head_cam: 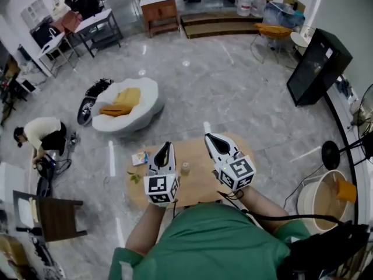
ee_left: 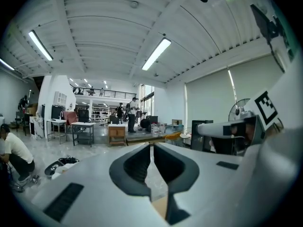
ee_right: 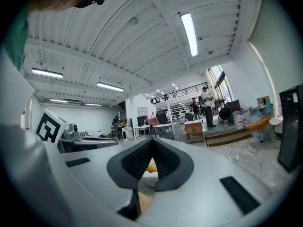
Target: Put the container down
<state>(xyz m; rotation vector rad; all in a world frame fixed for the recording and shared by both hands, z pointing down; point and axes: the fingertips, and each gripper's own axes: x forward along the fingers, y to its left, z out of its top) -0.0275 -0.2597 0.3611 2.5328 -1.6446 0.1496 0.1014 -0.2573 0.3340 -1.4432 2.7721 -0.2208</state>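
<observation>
Marble floor; round wooden tabletop [head_cam: 201, 186] near person. Container [head_cam: 185, 168] upright on tabletop, between both grippers, touching neither. Left gripper [head_cam: 166, 149] fingers clenched, empty. Right gripper [head_cam: 211, 139] fingers clenched, empty.

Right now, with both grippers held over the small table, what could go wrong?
The small container stands on the round wooden table between the left gripper and right gripper, both shut; lowering either might tip it. The black cable trailing from the right gripper could snag on the table edge.
</observation>
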